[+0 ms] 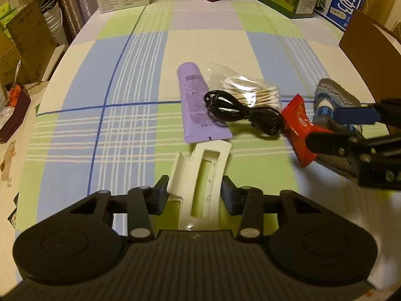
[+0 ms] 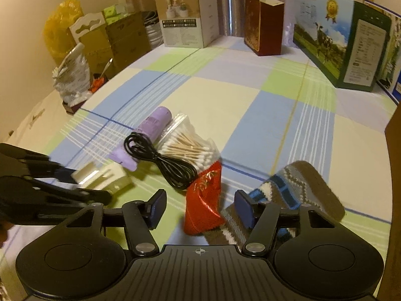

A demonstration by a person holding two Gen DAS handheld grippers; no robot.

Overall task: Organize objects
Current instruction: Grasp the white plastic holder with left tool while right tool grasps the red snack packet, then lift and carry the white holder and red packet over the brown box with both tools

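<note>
Nearest my left camera is the left gripper [image 1: 194, 193], and its pads sit on both sides of a white plastic holder [image 1: 200, 175] lying flat on the cloth; left pad looks like it's touching, the right one I honestly can't tell, so pinching or not is unclear. My right gripper [image 2: 200, 209] is spread, with a red snack packet [image 2: 204, 200] between the pads but neither pad on it.

Biggest to smallest from there: the checked tablecloth [image 2: 250, 100] covers everything, with boxes [image 2: 188, 15] standing along the far edge. A knitted sock [image 2: 295, 190] lies just right of the packet, partly under my right finger. Then a purple tube [image 1: 198, 102], a bag of cotton swabs [image 1: 243, 87] beside it, and a coiled black cable [image 1: 240, 110] lying across both.
</note>
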